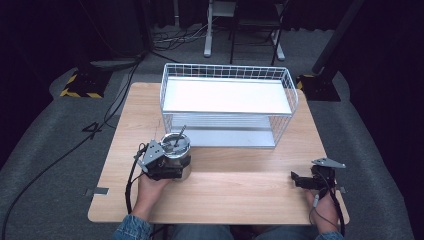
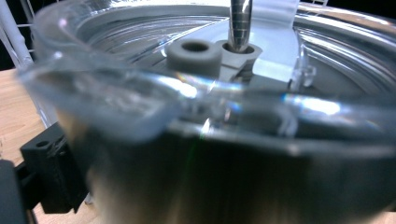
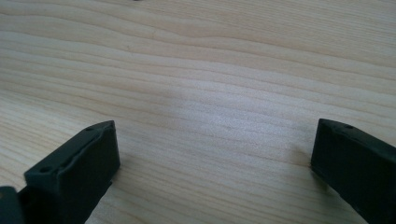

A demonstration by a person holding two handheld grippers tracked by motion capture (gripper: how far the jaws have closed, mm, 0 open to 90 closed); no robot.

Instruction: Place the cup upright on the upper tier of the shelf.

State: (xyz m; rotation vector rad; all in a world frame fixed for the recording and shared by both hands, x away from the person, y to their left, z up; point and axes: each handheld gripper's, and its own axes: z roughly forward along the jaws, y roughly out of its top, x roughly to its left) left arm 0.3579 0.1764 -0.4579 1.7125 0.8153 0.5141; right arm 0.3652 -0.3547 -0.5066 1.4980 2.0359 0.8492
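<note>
I held the left hand-held gripper against the metal pot, which stood on the wooden tabletop just in front of the white wire rack, near the rack's left front corner. In the left gripper view the pot came very close to the camera, with its steel wall between the jaws; one black jaw pressed at the left side of the wall, so my left hand-held gripper was clamped on the pot. The pot carried a clear glass lid, and in the middle of the lid sat a grey knob with a thin metal rod rising beside it. From the high view the same rod leaned toward the rack. My right hand-held gripper rested on the tabletop well apart from the pot, in front of the rack's right end. In the right gripper view its two black jaws stood wide apart, with bare wood between them and nothing held. My left hand was behind the left hand-held gripper, on the side away from the rack.
</note>
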